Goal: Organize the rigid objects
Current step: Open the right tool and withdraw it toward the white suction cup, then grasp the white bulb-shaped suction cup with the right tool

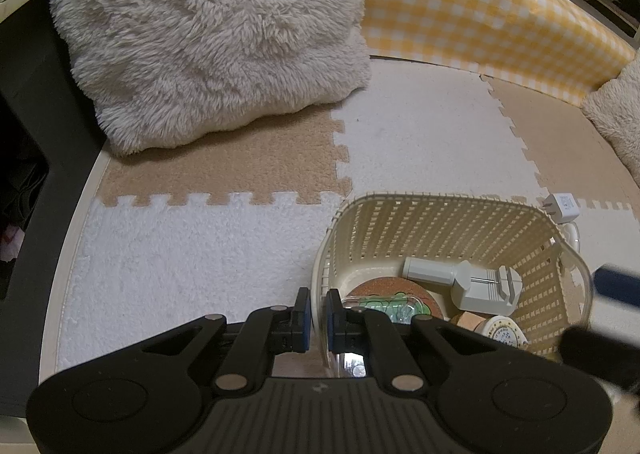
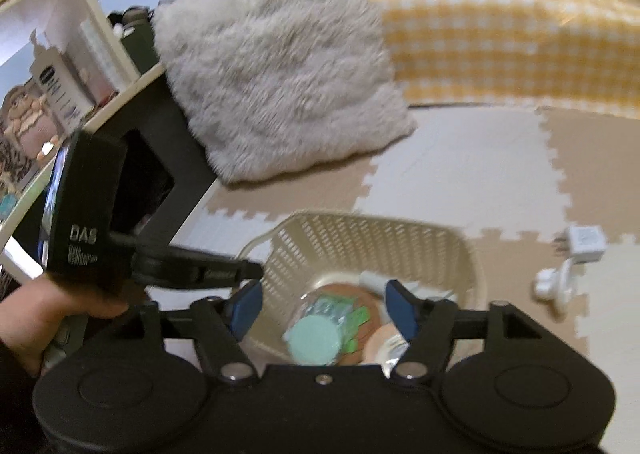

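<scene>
1. A cream lattice basket (image 1: 440,230) is being shown standing upright on the foam puzzle mat (image 1: 420,133), its open mouth facing up and its longer side running left to right in the left wrist view.
2. The near left wall of the basket is being clamped by the left gripper (image 1: 318,314): one blue pad is being pressed on the outside, the other on the inside, with only the wall between them.
3. Inside the basket, a grey tool (image 1: 464,282) is being displayed lying flat, its long axis running from a cylindrical handle at the left to a blocky head at the right.
4. Beside it a round cork coaster (image 1: 384,290) is being seen flat on the basket floor, with a clear green-patterned container (image 2: 324,326) lying across it, its mint round cap turned toward the right wrist camera.
5. A round white tin (image 1: 504,332) is being shown near the basket's front right corner; its print is too small to read.
6. The right gripper (image 2: 322,312) is being held above the basket, angled downward, its blue pads standing well apart and nothing gripped between them.
7. A white charger plug (image 2: 586,240) with its cable is being seen on the mat, just outside the basket's right side.
8. A hand (image 2: 48,314) is being shown wrapped around the left gripper's black body.
</scene>
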`<state>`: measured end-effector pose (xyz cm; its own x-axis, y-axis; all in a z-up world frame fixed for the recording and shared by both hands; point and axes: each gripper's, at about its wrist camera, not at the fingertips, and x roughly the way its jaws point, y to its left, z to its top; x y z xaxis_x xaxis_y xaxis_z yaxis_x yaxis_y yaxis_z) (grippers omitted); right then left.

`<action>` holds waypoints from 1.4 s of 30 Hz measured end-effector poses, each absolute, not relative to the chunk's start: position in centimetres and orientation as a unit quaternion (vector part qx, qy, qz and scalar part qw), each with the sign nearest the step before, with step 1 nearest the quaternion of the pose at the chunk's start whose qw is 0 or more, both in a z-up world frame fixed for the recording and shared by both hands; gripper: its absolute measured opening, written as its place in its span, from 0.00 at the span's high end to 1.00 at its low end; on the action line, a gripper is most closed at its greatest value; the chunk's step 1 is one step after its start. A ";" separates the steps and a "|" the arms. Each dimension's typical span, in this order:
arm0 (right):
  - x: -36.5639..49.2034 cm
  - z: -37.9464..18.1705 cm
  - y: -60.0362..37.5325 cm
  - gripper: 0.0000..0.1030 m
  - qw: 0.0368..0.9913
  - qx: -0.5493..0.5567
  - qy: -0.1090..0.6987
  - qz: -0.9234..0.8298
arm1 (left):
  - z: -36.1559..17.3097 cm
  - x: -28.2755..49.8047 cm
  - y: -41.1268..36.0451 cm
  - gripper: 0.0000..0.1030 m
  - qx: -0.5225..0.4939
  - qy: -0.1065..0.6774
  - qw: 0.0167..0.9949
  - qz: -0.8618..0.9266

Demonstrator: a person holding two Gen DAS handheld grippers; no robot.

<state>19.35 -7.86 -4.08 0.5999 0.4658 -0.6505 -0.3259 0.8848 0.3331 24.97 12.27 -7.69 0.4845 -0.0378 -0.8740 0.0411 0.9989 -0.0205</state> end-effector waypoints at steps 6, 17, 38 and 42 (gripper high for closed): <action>19.7 -3.8 -10.6 0.04 0.909 0.091 0.363 0.184 | -7.7 25.0 12.3 0.92 0.002 0.507 0.862 -0.023; 21.4 -7.4 -16.4 0.00 0.928 0.118 0.348 0.053 | -7.7 25.0 12.3 0.92 0.002 0.507 0.861 -0.023; 23.3 -13.8 -18.0 0.61 0.924 0.106 0.365 0.032 | -7.7 25.0 12.3 0.92 0.003 0.507 0.861 -0.022; 23.7 -14.4 -18.0 0.72 0.925 0.103 0.364 0.034 | -7.7 25.0 12.3 0.92 0.002 0.507 0.861 -0.023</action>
<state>23.69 -18.05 -14.39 0.7325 0.1383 -0.6666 0.0112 0.9766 0.2149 24.97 12.27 -7.69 0.4843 -0.0366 -0.8741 0.0413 0.9990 -0.0189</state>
